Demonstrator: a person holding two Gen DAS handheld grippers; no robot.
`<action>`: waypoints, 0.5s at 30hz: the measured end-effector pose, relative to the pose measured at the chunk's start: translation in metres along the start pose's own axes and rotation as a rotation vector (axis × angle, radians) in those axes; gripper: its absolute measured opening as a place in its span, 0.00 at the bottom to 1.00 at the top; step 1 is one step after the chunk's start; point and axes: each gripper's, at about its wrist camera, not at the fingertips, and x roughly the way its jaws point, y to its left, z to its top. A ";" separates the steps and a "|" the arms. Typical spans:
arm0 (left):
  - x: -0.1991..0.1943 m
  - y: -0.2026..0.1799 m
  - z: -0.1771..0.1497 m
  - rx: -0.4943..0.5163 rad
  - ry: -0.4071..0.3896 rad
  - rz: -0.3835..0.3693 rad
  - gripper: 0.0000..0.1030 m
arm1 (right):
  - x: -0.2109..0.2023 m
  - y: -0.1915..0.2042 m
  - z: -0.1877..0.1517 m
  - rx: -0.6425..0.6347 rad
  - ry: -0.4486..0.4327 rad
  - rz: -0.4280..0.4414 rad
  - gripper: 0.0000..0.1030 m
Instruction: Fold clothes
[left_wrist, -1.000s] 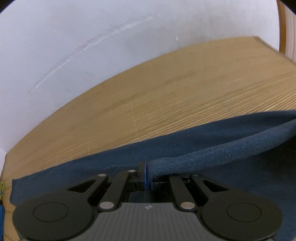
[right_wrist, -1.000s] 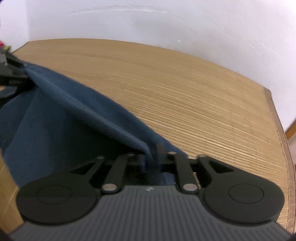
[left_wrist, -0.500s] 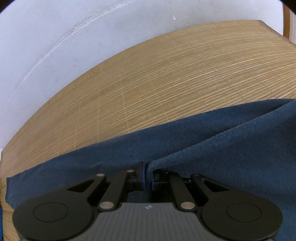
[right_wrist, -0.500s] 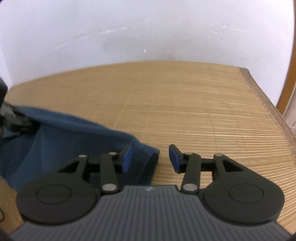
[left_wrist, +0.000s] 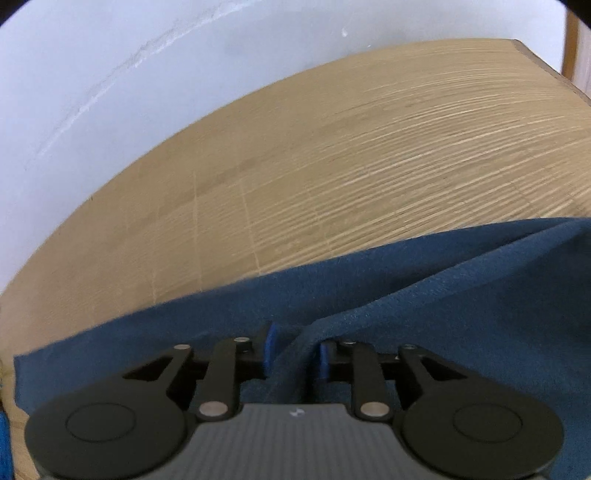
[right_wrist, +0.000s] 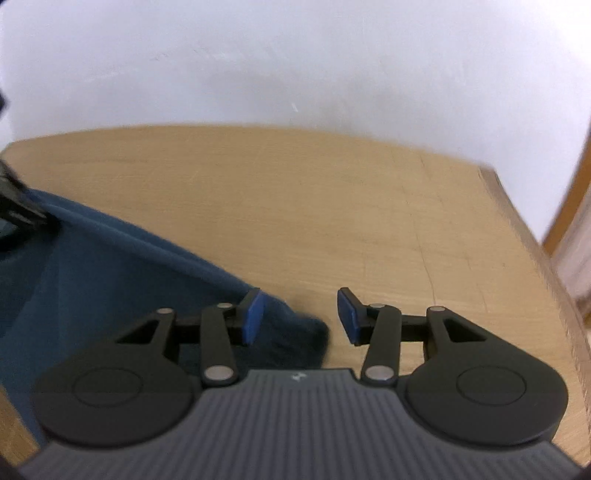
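Note:
A dark blue cloth lies on the wooden table, with a raised fold running toward the right. My left gripper is open, and a ridge of the cloth lies loose between its blue pads. In the right wrist view the same cloth lies at the left, its corner just under and between the fingers. My right gripper is open wide and empty, lifted above the cloth corner. The other gripper shows at the far left edge, at the cloth.
A white wall stands behind the table. The table's right edge has a darker wooden trim. Bare table surface lies beyond the cloth. A wooden frame shows at the far right.
My left gripper has opened and let go of the cloth fold. My right gripper, open since half a second ago, has lifted and pulled back from the cloth corner, which has dropped to the table.

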 end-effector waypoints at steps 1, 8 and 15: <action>-0.005 0.000 -0.004 0.008 -0.009 -0.004 0.29 | -0.005 0.005 0.002 -0.019 -0.018 0.025 0.46; -0.047 0.026 -0.054 -0.087 -0.078 -0.030 0.37 | -0.011 0.050 0.009 -0.169 -0.025 0.191 0.46; -0.072 0.065 -0.129 -0.243 -0.035 0.092 0.41 | -0.006 0.073 -0.009 -0.164 0.042 0.308 0.46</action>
